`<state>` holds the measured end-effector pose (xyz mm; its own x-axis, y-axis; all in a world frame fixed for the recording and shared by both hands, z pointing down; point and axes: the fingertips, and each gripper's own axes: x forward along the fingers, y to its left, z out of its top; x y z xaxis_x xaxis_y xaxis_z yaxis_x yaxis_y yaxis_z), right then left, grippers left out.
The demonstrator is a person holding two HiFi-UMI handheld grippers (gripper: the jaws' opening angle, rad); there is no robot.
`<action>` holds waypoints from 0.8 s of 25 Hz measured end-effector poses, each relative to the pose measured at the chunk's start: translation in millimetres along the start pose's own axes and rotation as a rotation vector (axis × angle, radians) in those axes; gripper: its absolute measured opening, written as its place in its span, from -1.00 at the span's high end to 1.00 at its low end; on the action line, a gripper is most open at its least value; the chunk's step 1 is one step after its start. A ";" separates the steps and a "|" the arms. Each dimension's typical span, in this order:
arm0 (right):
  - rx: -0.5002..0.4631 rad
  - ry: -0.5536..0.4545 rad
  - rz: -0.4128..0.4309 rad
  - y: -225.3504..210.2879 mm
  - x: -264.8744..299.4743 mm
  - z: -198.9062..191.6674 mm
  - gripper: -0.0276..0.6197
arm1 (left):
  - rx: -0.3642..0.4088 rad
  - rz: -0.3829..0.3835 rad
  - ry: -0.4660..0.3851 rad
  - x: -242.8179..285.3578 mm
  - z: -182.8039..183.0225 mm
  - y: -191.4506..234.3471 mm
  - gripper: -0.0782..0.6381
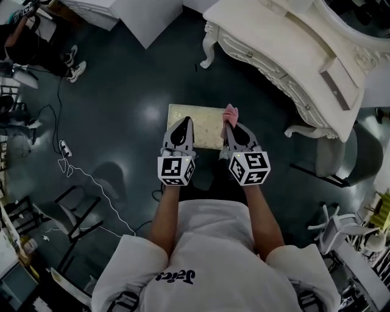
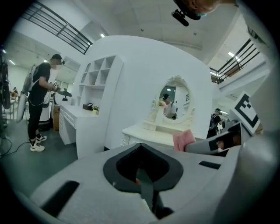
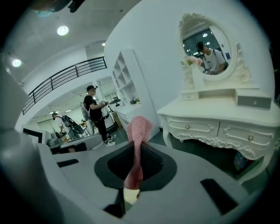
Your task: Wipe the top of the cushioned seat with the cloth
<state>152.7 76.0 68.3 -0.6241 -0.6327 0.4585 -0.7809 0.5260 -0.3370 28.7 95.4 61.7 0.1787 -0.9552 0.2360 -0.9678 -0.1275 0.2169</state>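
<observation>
The cushioned seat (image 1: pixel 198 125) is a pale cream square on the dark floor, just ahead of both grippers. My right gripper (image 1: pixel 232 125) is shut on the pink cloth (image 1: pixel 230 114), which sticks out past its tips over the seat's right edge. In the right gripper view the pink cloth (image 3: pixel 137 140) runs up between the closed jaws of my right gripper (image 3: pixel 136 144). My left gripper (image 1: pixel 181 129) hangs over the seat's near left part, shut with nothing in it. My left gripper (image 2: pixel 142 173) points level, and the pink cloth (image 2: pixel 183 140) shows at its right.
A white ornate dressing table (image 1: pixel 286 58) with an oval mirror (image 3: pixel 206 46) stands to the right of the seat. A grey chair (image 1: pixel 332 155) sits by it. White cabinets (image 1: pixel 143 15) are behind, cables (image 1: pixel 85 177) trail at left, and a person (image 3: pixel 95 111) stands farther off.
</observation>
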 end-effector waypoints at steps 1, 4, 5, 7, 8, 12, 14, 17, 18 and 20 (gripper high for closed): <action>0.012 0.038 0.000 -9.9 13.7 -14.6 0.85 | -0.010 0.005 0.008 9.6 -9.9 6.3 0.75; 0.048 0.152 -0.007 -27.8 58.6 -65.4 0.85 | -0.007 0.011 0.047 32.6 -45.4 35.9 0.75; 0.062 0.186 -0.010 -30.5 74.8 -82.5 0.85 | 0.008 0.013 0.064 39.1 -58.8 49.2 0.75; 0.089 0.244 -0.016 -30.9 110.0 -114.5 0.85 | 0.032 0.014 0.089 51.2 -84.8 80.3 0.75; 0.102 0.271 -0.017 -27.8 128.1 -129.9 0.85 | 0.038 0.009 0.101 55.7 -97.0 97.0 0.75; 0.168 0.360 -0.025 1.5 195.7 -190.5 0.85 | 0.028 -0.060 0.149 60.9 -142.1 158.1 0.75; 0.189 0.400 -0.028 17.4 232.2 -217.7 0.85 | -0.008 -0.109 0.145 65.5 -162.2 185.3 0.75; 0.220 0.455 -0.024 38.2 285.7 -255.7 0.85 | -0.020 -0.113 0.158 74.2 -193.9 224.4 0.75; 0.227 0.475 -0.023 44.5 302.2 -268.1 0.85 | -0.014 -0.108 0.166 76.4 -203.8 235.5 0.75; 0.234 0.519 -0.024 55.0 333.4 -291.7 0.85 | -0.014 -0.101 0.177 80.0 -220.7 254.9 0.75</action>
<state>-90.2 59.7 442.5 -0.5569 -0.2499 0.7921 -0.8167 0.3381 -0.4676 -164.6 45.4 344.9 0.3040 -0.8757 0.3752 -0.9412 -0.2151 0.2605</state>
